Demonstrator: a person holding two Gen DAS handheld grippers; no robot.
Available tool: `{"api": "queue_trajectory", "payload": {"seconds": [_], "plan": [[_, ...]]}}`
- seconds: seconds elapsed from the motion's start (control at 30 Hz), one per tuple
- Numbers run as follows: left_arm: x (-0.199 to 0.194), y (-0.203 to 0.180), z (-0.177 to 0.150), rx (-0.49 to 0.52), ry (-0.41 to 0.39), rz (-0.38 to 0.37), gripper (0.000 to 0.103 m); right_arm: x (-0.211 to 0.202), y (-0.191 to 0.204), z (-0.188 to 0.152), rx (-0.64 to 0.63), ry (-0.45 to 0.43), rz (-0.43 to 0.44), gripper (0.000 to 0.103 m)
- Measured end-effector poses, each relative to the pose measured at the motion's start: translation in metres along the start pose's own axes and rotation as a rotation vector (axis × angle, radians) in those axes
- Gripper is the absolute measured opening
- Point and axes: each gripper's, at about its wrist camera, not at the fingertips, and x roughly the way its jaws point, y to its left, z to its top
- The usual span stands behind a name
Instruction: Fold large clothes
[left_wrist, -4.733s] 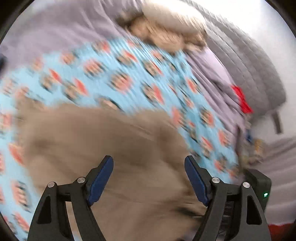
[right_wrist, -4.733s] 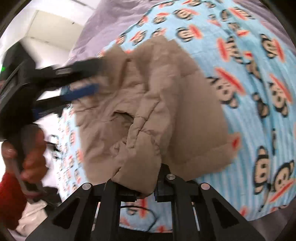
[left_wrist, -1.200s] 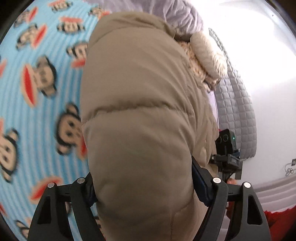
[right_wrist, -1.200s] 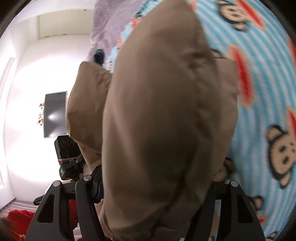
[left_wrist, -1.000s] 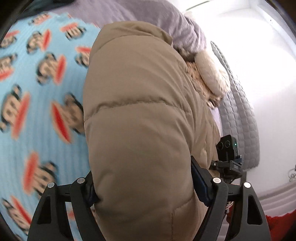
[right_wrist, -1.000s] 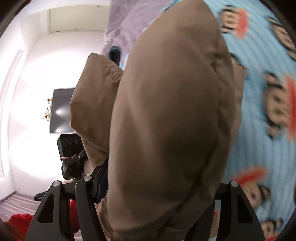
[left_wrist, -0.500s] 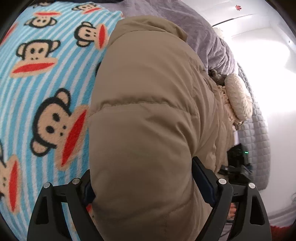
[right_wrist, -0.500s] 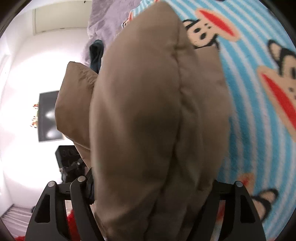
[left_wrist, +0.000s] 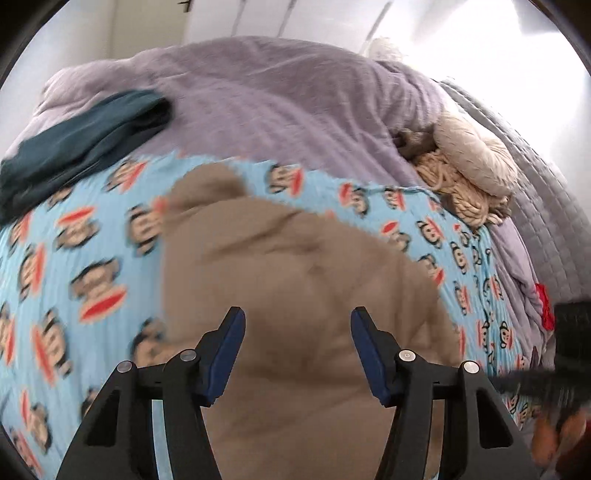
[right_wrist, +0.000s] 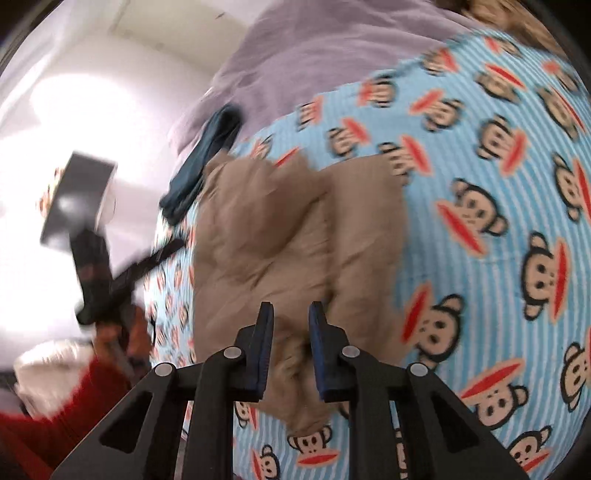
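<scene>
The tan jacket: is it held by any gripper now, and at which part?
No: the tan jacket lies free; left gripper and right gripper are closing, empty.

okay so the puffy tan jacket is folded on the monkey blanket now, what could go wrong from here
1. The puffy tan quilted jacket may spring open: it lies bunched and uneven on the blue striped monkey-print blanket, and neither gripper grips it.
2. The right gripper, jaws closing, could snag a loose fold lying beneath them.
3. The left gripper, also closing just above the jacket, could drag the top layer askew.
</scene>
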Motion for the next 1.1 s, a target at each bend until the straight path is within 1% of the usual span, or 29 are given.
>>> {"api": "queue_trajectory", "payload": {"seconds": [0.03, 0.07, 0.1, 0.13, 0.17, 0.2, 0.23, 0.3, 0.33, 0.4, 0.53, 0.8, 0.87, 0.9, 1.1], "plan": [[0.006, -0.009, 0.003, 0.012, 0.004, -0.018, 0.061, -0.007, -0.002, -0.014, -0.040, 0.009, -0.018, 0.022], [0.017, -0.023, 0.008, 0.036, 0.013, -0.027, 0.061, -0.004, 0.000, -0.026, -0.075, 0.020, -0.042, 0.022], [0.035, -0.039, 0.011, 0.077, 0.028, -0.002, 0.061, 0.005, 0.003, -0.035, -0.093, 0.035, -0.075, 0.022], [0.043, -0.051, 0.013, 0.093, 0.039, 0.019, 0.061, 0.014, 0.001, -0.045, -0.103, 0.053, -0.123, 0.022], [0.061, -0.060, 0.013, 0.107, 0.064, 0.044, 0.061, 0.018, -0.005, -0.052, -0.112, 0.062, -0.164, 0.022], [0.075, -0.066, 0.012, 0.106, 0.084, 0.053, 0.061, 0.026, -0.012, -0.060, -0.121, 0.069, -0.227, 0.022], [0.087, -0.070, 0.010, 0.101, 0.097, 0.056, 0.061, 0.037, -0.019, -0.067, -0.122, 0.079, -0.292, 0.022], [0.100, -0.079, 0.007, 0.114, 0.104, 0.068, 0.061, 0.044, -0.031, -0.077, -0.095, 0.088, -0.333, 0.021], [0.104, -0.083, 0.005, 0.126, 0.104, 0.078, 0.061, 0.051, -0.043, -0.081, -0.062, 0.089, -0.343, 0.020], [0.113, -0.093, -0.001, 0.168, 0.106, 0.109, 0.061, 0.055, -0.055, -0.088, -0.033, 0.079, -0.332, 0.020], [0.124, -0.104, -0.011, 0.219, 0.102, 0.154, 0.061, 0.067, -0.064, -0.097, -0.068, 0.060, -0.347, 0.020], [0.126, -0.105, -0.017, 0.242, 0.100, 0.176, 0.061, 0.077, -0.078, -0.097, -0.033, 0.053, -0.328, 0.020], [0.125, -0.106, -0.017, 0.245, 0.099, 0.180, 0.061, 0.077, -0.078, -0.097, -0.032, 0.055, -0.328, 0.020], [0.125, -0.105, -0.017, 0.244, 0.098, 0.179, 0.061, 0.073, -0.074, -0.102, -0.031, 0.056, -0.327, 0.020], [0.122, -0.106, -0.017, 0.240, 0.100, 0.180, 0.061, 0.076, -0.080, -0.097, -0.020, 0.056, -0.328, 0.020]]}}
